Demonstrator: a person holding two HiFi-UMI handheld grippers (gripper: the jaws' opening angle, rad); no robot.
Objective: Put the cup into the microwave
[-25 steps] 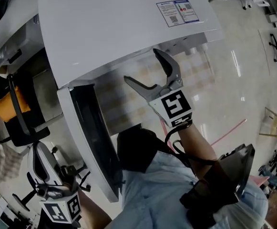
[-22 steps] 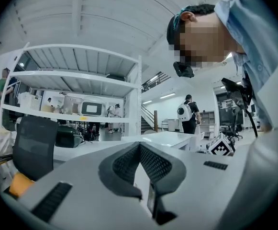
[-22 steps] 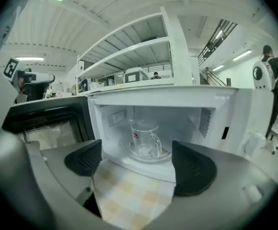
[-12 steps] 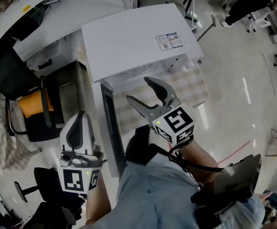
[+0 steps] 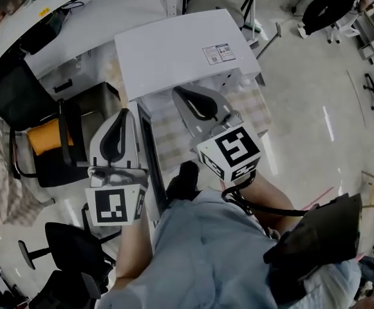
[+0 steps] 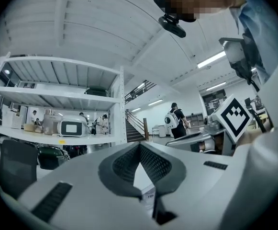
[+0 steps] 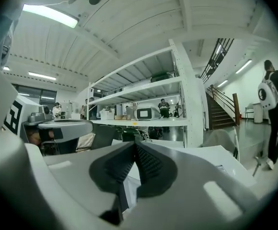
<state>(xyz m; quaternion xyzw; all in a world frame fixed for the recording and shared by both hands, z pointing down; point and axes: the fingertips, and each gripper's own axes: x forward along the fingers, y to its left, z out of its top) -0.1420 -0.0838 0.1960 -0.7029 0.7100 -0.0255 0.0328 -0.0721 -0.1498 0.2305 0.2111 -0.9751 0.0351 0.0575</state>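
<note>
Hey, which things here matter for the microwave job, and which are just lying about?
Job: microwave, its open door, left gripper, shut and empty, right gripper, whose jaws have just been closing on nothing. No cup in view.
Lying about: checked cloth under the microwave, chair with orange cushion, black office chair, white shelving.

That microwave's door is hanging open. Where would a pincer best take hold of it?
Probably the free end of the dark door of the white box-shaped microwave, approached from the person's side: it is a thin upright panel standing out edge-on, so jaws could straddle it, far from the hinge.
</note>
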